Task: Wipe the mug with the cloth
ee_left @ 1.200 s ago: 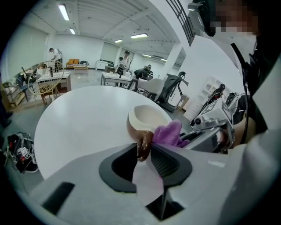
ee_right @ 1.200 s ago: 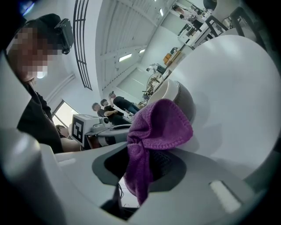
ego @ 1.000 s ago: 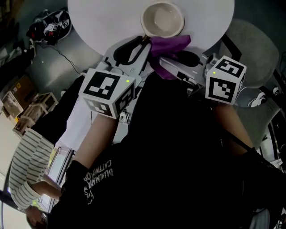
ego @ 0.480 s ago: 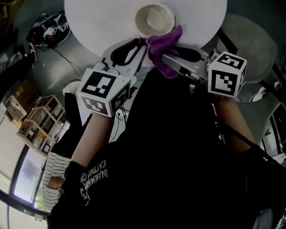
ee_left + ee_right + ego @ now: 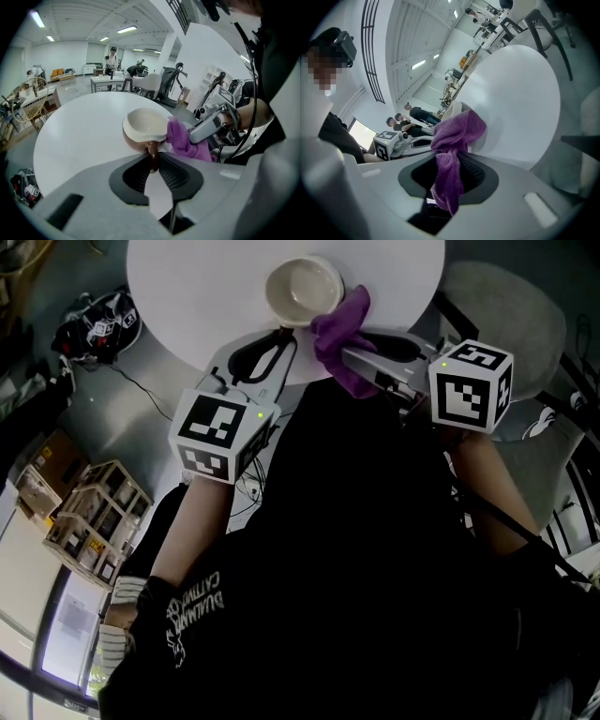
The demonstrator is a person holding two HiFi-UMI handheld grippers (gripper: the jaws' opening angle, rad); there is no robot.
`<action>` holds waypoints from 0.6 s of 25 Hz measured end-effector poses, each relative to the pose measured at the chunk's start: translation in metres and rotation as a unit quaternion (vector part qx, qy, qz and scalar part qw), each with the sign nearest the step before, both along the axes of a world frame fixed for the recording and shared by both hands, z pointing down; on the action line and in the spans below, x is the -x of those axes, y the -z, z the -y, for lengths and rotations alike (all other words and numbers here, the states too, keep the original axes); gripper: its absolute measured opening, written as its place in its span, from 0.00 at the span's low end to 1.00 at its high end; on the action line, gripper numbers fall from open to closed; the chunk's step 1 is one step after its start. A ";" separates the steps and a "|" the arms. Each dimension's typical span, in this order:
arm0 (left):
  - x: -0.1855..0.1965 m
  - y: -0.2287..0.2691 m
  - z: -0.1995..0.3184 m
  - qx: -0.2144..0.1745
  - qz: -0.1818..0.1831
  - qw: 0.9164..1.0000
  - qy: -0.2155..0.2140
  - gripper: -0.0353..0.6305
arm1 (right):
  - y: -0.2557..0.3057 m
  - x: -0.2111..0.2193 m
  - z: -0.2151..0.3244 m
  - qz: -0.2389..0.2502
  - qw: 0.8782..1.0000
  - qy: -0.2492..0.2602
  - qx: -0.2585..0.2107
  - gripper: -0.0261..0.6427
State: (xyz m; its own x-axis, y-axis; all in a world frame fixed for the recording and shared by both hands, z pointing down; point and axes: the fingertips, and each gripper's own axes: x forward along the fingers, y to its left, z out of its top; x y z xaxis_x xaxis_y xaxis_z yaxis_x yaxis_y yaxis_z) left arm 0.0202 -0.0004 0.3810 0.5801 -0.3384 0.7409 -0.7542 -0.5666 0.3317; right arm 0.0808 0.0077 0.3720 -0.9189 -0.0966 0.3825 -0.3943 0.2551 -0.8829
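**Fingers set for the wipe: handle pinched at left, cloth clamped at right**

The left gripper has just been closing its jaws, and its pads now meet on the brown handle of the mug. The mug stands upright near the person's edge of the round white table, cream interior facing up. The right gripper is clamped on the purple cloth. One bunch of cloth rises beyond the jaws and lies against the mug's side next to the handle, while a tail hangs back through them.

Judged from this arrangement, wiping is at its start: the cloth touches the wall, and most of the surface is yet to be covered. To do the step well, the left grip should be firm on the handle, so that the mug neither slides nor tips under sideways pressure. The right gripper should press the bunched cloth lightly and sweep round the wall and along the rim, with the left turning the mug to present fresh faces. The main risk is that the narrow hold at the handle lets the mug pivot.
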 end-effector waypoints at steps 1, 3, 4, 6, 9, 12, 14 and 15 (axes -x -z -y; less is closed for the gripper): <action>0.000 -0.001 0.000 0.000 0.001 1.000 -0.004 0.15 | -0.001 -0.001 0.000 -0.001 1.000 -0.004 0.002 0.21; -0.001 -0.005 -0.003 0.000 0.001 1.000 -0.010 0.15 | -0.004 -0.004 -0.002 -0.002 1.000 -0.014 0.005 0.21; -0.002 -0.008 -0.004 0.000 0.002 1.000 -0.012 0.15 | -0.006 -0.007 -0.003 -0.003 1.000 -0.019 0.007 0.21; -0.002 -0.009 -0.006 -0.001 0.005 1.000 -0.014 0.15 | -0.008 -0.014 -0.001 -0.004 0.999 -0.031 0.010 0.21; -0.004 -0.002 -0.001 -0.002 0.015 1.000 -0.022 0.14 | -0.001 -0.022 0.009 -0.004 0.999 -0.048 0.021 0.21; -0.004 -0.001 0.002 -0.009 0.017 0.999 -0.033 0.14 | 0.004 -0.025 0.015 -0.008 0.998 -0.052 0.023 0.21; -0.003 -0.004 0.002 -0.011 0.018 0.999 -0.037 0.14 | 0.004 -0.026 0.018 -0.016 0.998 -0.050 0.015 0.21; -0.002 -0.005 0.002 -0.010 0.019 0.999 -0.037 0.14 | 0.004 -0.025 0.019 -0.019 0.999 -0.048 0.010 0.21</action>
